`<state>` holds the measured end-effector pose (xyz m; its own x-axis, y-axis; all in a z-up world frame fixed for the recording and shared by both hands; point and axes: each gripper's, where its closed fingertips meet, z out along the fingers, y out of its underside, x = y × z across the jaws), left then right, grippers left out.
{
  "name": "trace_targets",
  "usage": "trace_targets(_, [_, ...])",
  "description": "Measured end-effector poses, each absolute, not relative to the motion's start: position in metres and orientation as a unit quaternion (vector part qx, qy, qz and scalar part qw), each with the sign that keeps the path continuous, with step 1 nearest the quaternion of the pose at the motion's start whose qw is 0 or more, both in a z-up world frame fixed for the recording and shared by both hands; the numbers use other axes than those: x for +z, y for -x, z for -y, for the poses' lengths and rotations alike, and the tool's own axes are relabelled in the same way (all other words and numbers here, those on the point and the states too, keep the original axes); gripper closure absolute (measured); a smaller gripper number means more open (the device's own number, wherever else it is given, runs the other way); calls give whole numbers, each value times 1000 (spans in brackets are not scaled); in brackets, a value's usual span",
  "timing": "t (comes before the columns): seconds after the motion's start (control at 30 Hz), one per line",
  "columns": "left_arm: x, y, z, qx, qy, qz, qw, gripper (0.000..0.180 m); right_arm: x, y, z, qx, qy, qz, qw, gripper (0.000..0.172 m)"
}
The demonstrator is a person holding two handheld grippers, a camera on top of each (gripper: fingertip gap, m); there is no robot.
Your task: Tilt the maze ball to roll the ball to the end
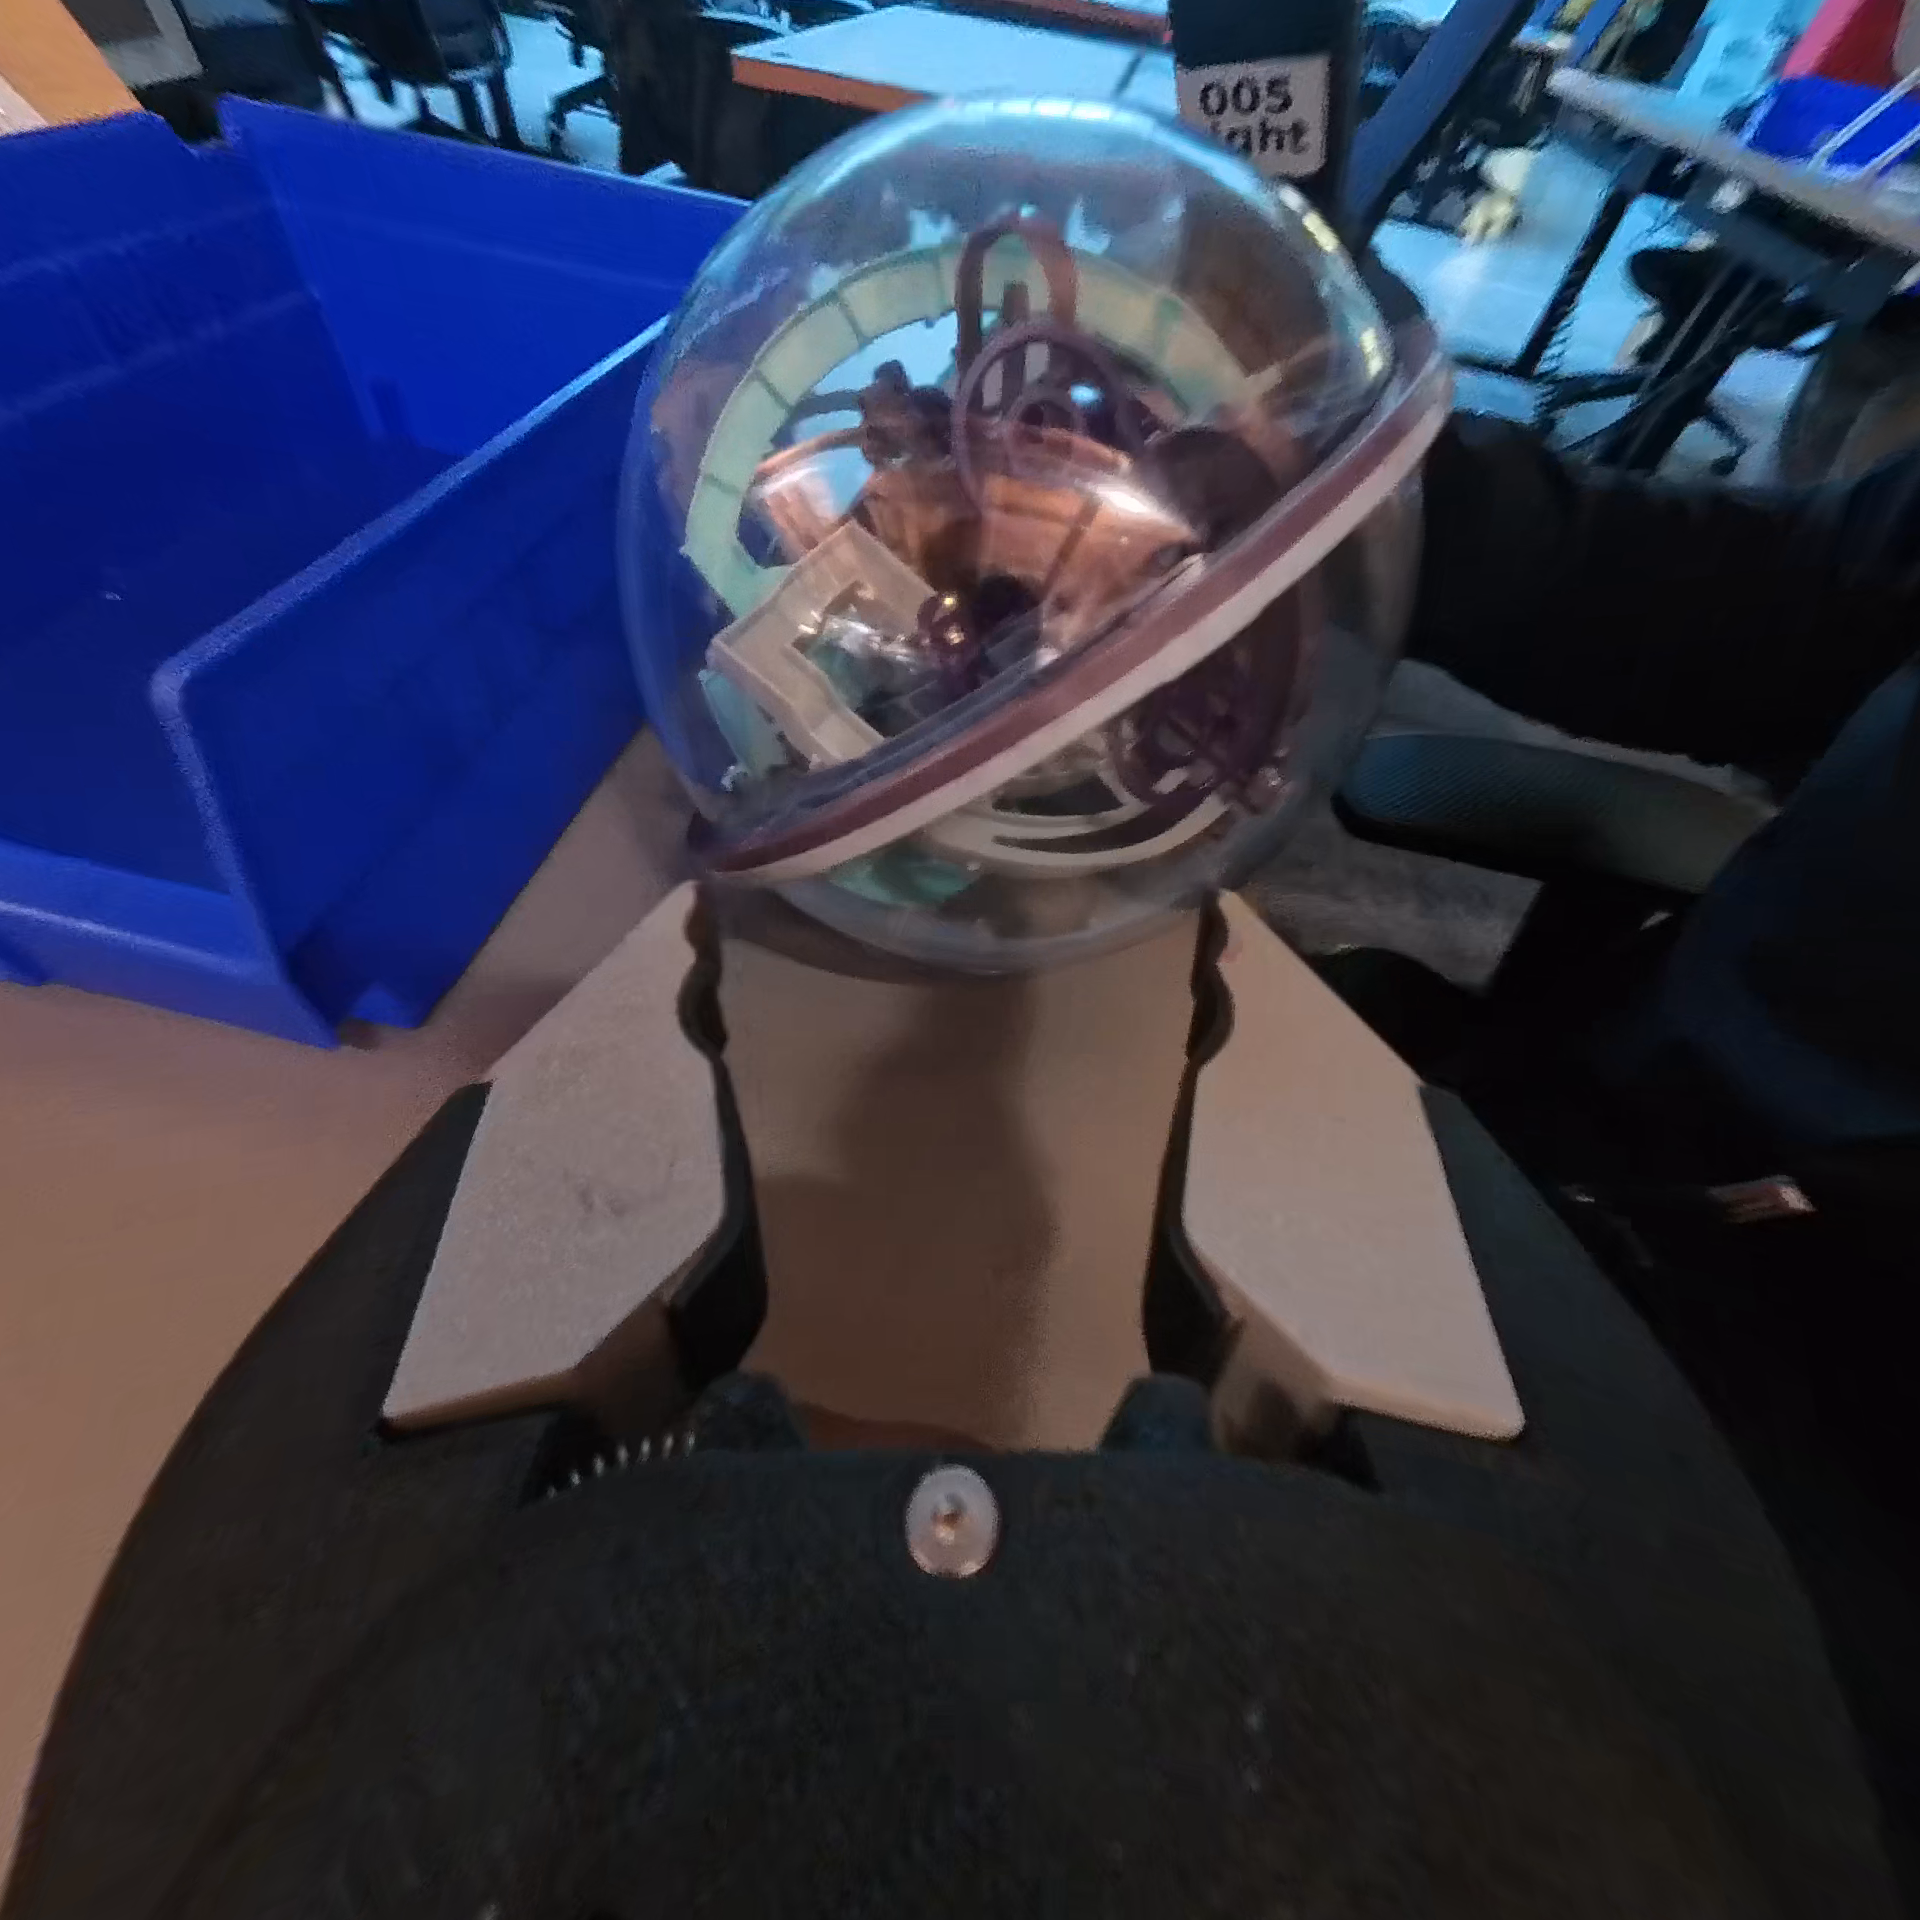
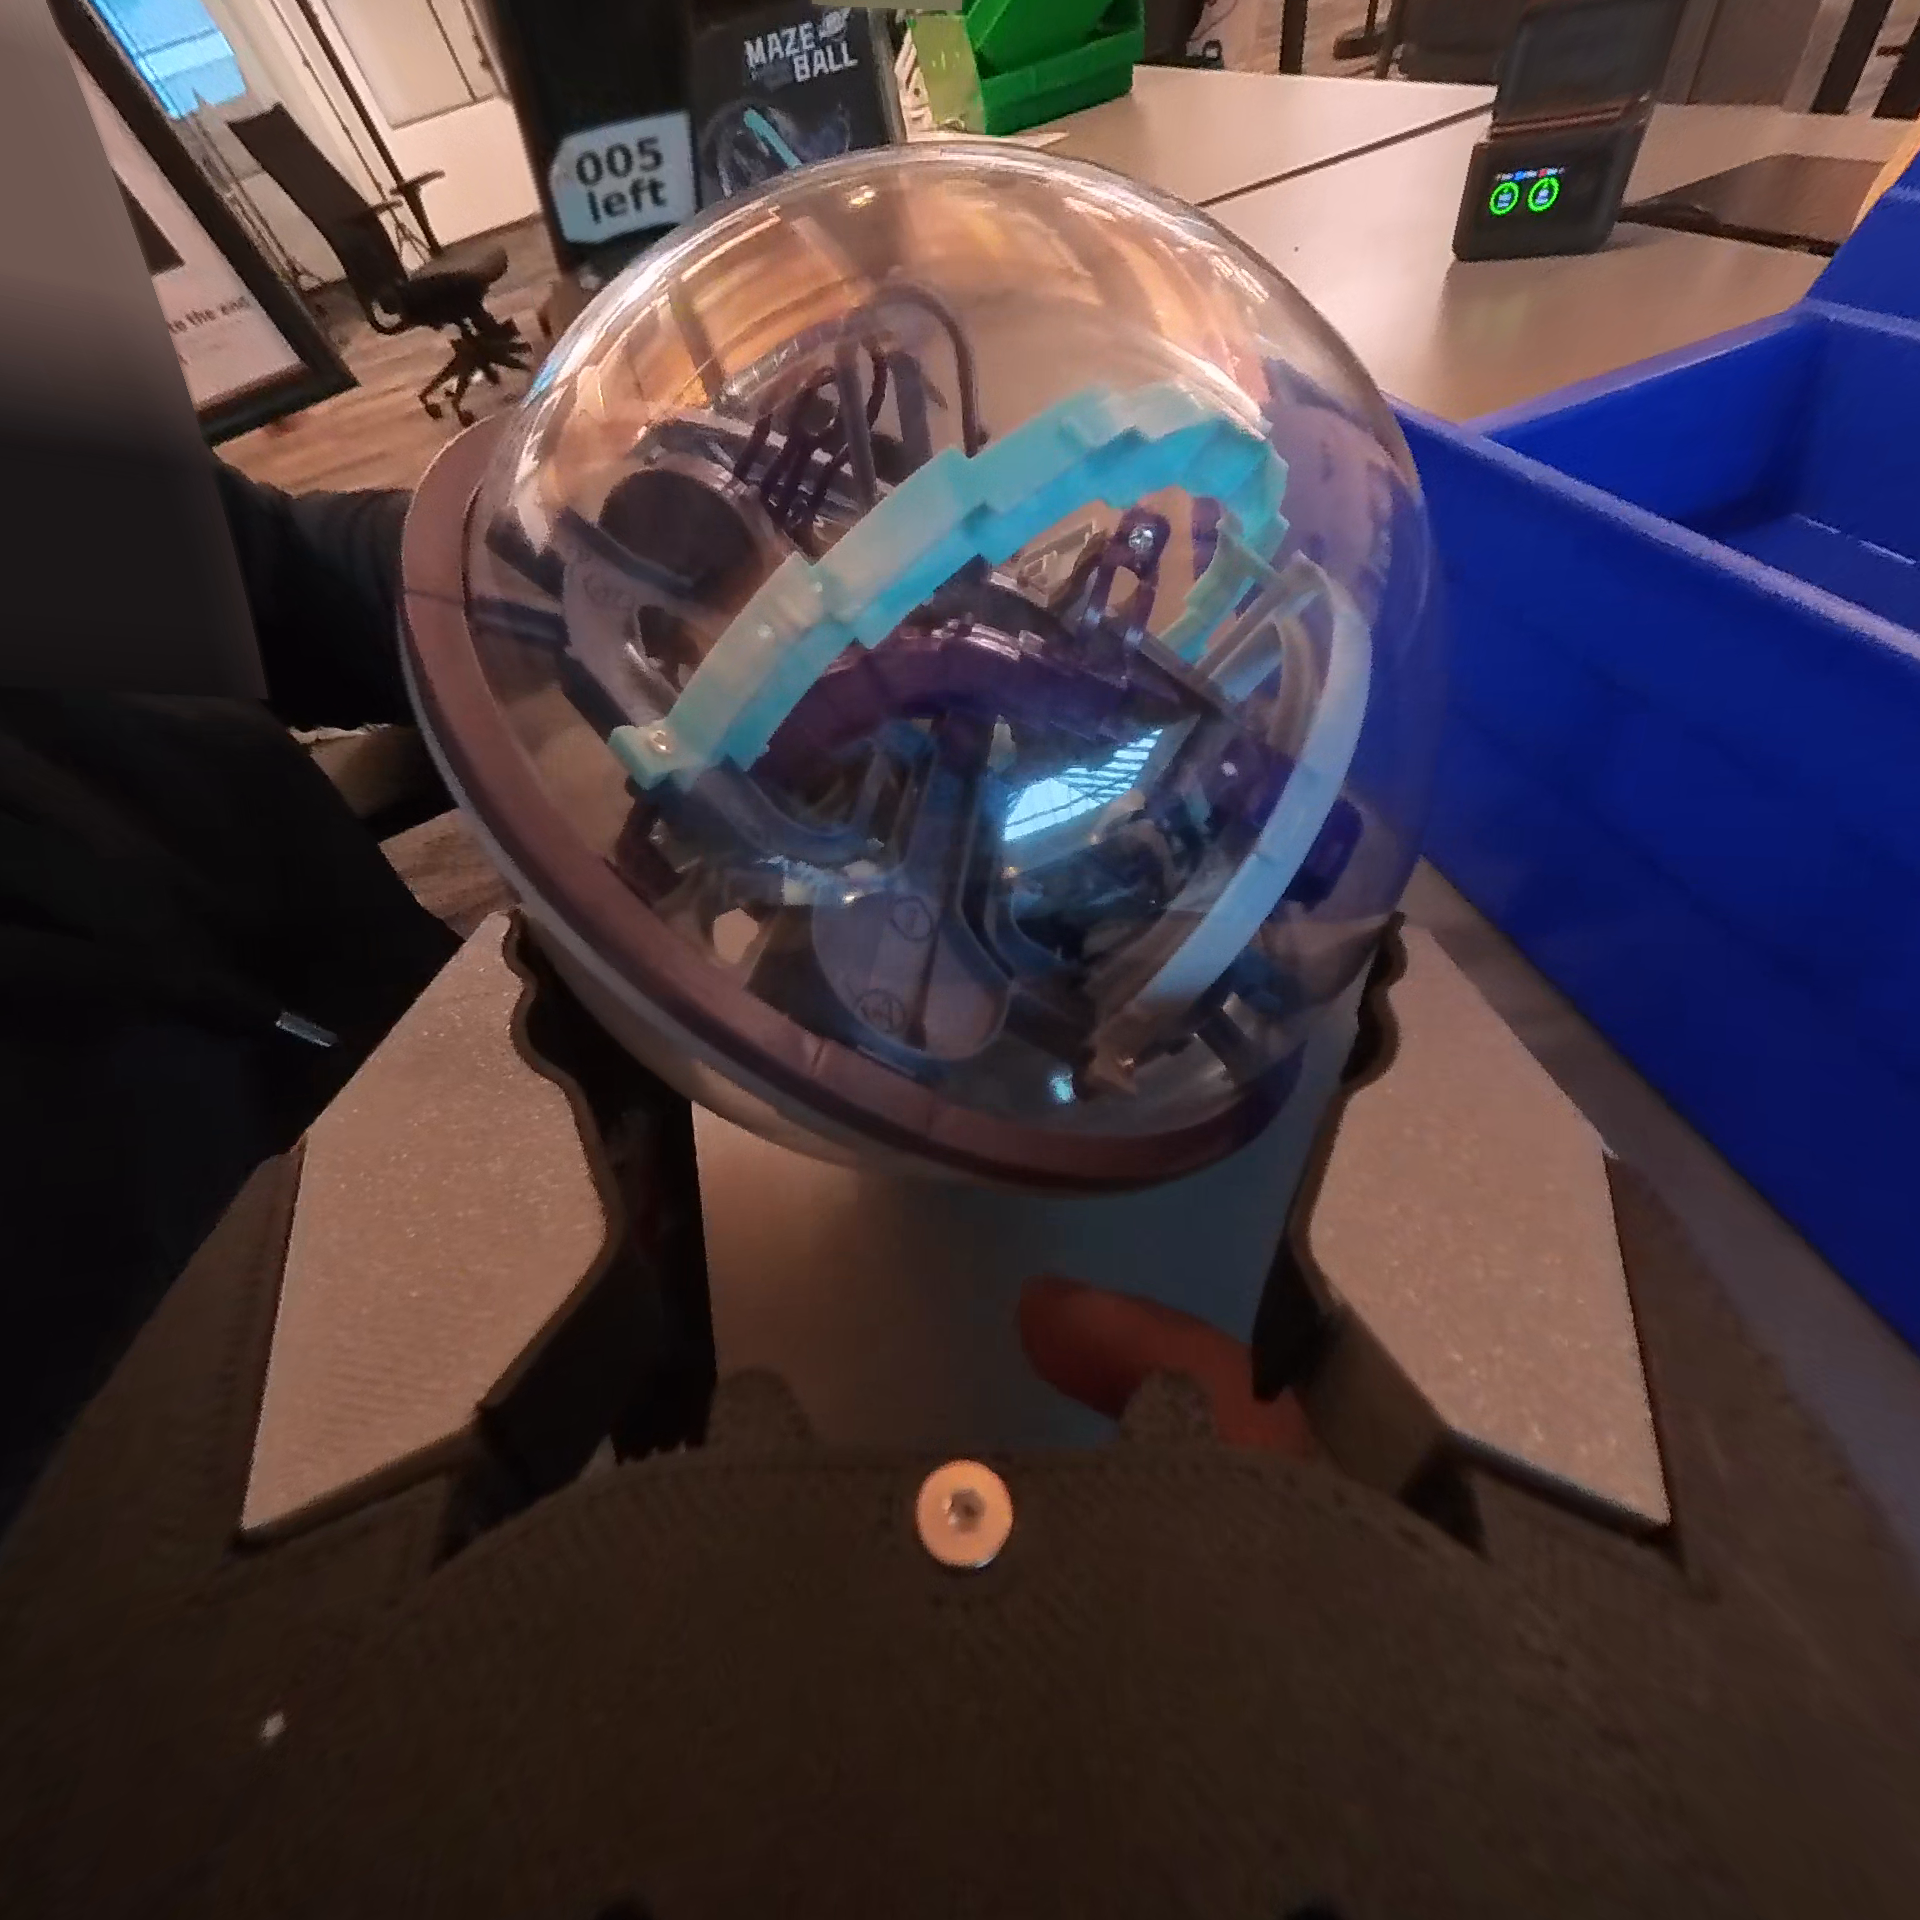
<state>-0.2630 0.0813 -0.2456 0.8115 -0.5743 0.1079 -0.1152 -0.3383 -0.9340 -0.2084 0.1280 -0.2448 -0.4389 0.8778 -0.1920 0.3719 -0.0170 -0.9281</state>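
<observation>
The maze ball (image 1: pixel 1018 540) is a clear sphere with pale green, purple and white tracks inside and a dark band around its middle. It is tilted, with the band running slantwise. My left gripper (image 1: pixel 956 935) has both fingertips against the ball's near lower side and is shut on it. My right gripper (image 2: pixel 951 987) clasps the ball (image 2: pixel 935 665) from the opposite side, with a finger (image 2: pixel 525 987) against each flank. Each gripper shows behind the ball in the other's view, the right one in the left wrist view (image 1: pixel 1257 114) and the left one in the right wrist view (image 2: pixel 613 187). I cannot make out the small ball inside.
A large blue bin (image 1: pixel 260 520) stands on the beige table (image 1: pixel 156 1143) beside the ball; it also shows in the right wrist view (image 2: pixel 1714 623). A person's dark sleeve (image 2: pixel 156 883) is close by. The maze ball's box (image 2: pixel 800 94), a green bin (image 2: pixel 1039 62) and a black device (image 2: pixel 1538 177) stand farther off.
</observation>
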Motion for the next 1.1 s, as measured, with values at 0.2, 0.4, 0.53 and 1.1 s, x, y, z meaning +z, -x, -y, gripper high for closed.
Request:
trace_targets(0.2, [-247,269,-92,-116,775,-266,562,76,-242,208,-133,514,471,663,275,24])
trace_targets(0.4, [-246,267,-91,-92,748,-323,573,76,-231,203,-143,454,438,678,377,20])
trace_targets(0.53, [-251,271,-100,-42,736,-359,573,73,-226,203,-145,384,402,706,439,21])
trace_targets(1.1, [-250,263,-104,-75,747,-364,551,81,-235,216,-141,390,406,725,397,25])
